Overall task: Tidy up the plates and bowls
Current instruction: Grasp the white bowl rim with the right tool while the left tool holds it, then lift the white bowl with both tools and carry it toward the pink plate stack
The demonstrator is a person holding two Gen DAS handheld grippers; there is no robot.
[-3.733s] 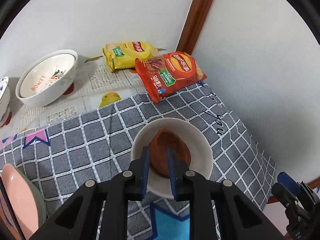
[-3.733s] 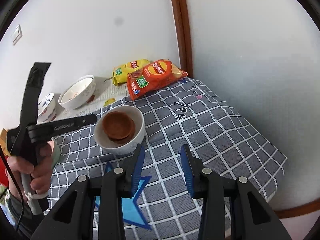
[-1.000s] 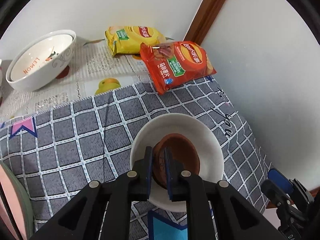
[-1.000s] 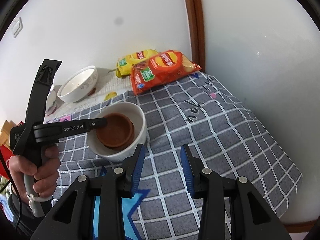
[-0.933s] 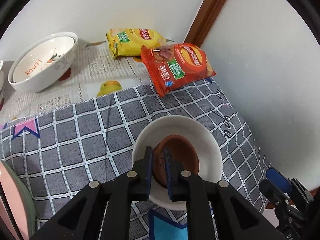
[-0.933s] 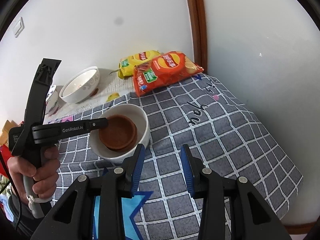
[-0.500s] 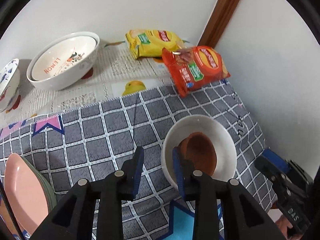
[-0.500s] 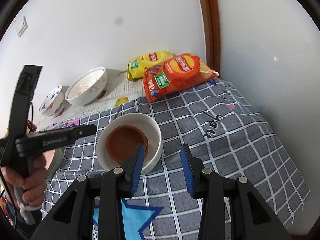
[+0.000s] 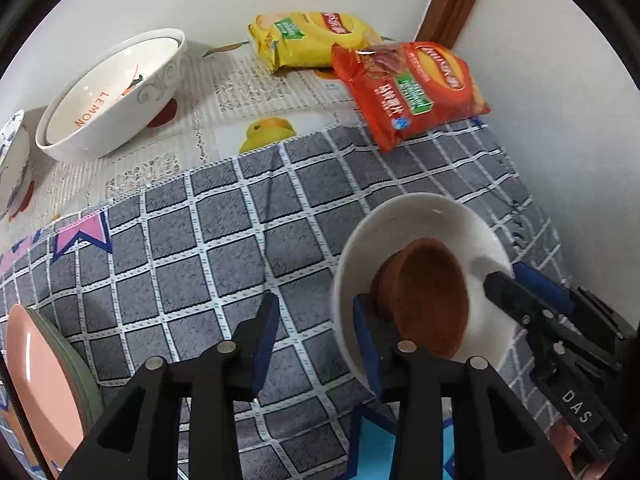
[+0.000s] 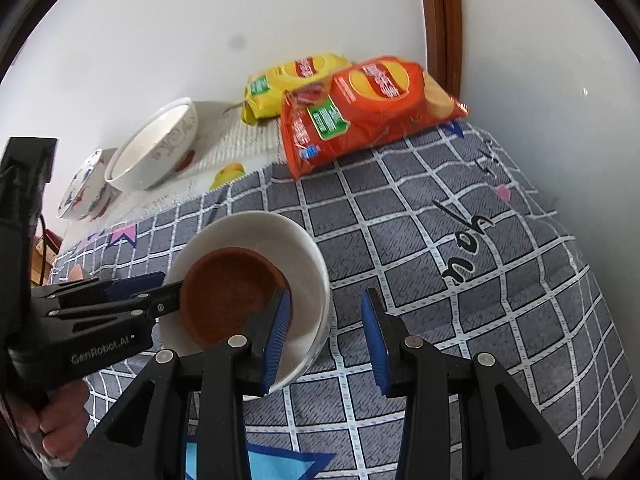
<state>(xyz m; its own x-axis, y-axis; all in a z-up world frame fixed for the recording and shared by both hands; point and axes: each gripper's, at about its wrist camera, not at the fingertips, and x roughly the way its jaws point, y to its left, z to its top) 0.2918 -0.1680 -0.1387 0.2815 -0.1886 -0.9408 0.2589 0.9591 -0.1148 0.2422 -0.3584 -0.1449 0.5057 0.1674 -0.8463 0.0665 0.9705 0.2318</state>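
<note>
Left gripper (image 9: 314, 334) is seen opening over the white bowl's (image 9: 420, 216) near rim, nothing clamped; the rim sits between its pads. Inside the bowl, on the checked cloth (image 9: 208, 248), a brown bowl (image 9: 428, 300) is nested. Right gripper (image 10: 326, 340) is held parted astride the bowl's wall, unclenched.

Four bowls are counted: one white bowl (image 9: 420, 216) with one brown bowl (image 9: 428, 292) inside, one lemon-printed bowl (image 9: 108, 96), one blue-patterned bowl (image 10: 82, 188). Two snack bags are noted, yellow bag (image 9: 308, 40) and red bag (image 9: 408, 88). One pink plate (image 9: 40, 384) is recorded.
</note>
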